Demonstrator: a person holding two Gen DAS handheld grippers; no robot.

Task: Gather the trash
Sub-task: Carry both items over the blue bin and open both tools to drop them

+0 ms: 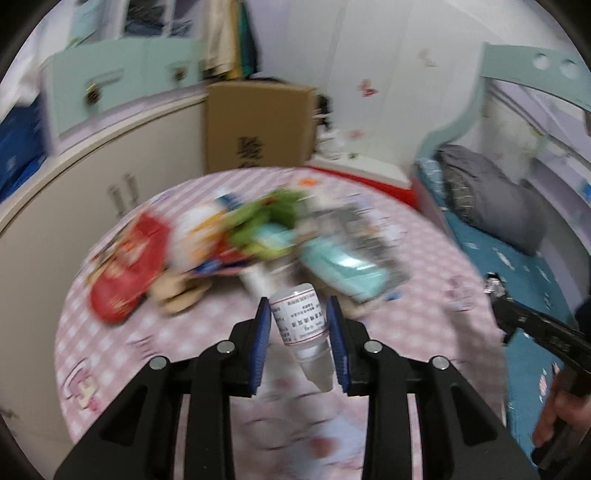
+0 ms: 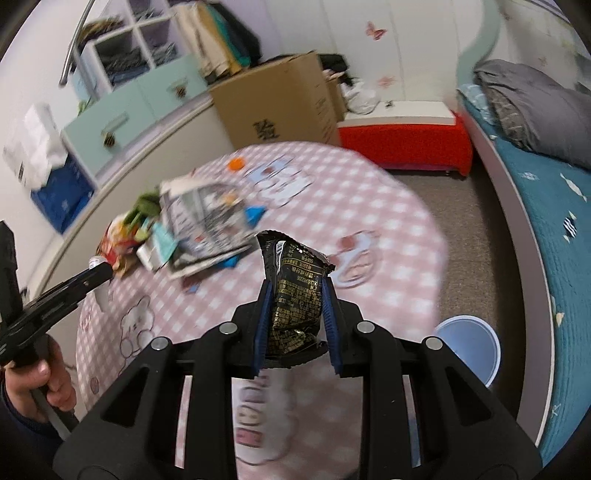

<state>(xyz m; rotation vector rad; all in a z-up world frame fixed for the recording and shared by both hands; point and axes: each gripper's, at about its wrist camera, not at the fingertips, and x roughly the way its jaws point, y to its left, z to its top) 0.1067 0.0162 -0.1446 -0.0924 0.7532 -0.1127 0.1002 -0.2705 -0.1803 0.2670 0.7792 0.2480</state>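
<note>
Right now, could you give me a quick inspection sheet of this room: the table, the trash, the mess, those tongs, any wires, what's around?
Surface: round table under a pink checked cloth.
Job's things: small labelled bottle; black snack wrapper.
Clutter: heap of wrappers and packets, blurred; orange cap.
Tongs: left tongs shut on the bottle; right tongs shut on the wrapper.
Cables: nothing seen.
Surroundings: cardboard box, red bench, bed, pale blue bin on the floor.

Likely a child's bedroom, bed, butterfly wall stickers
</note>
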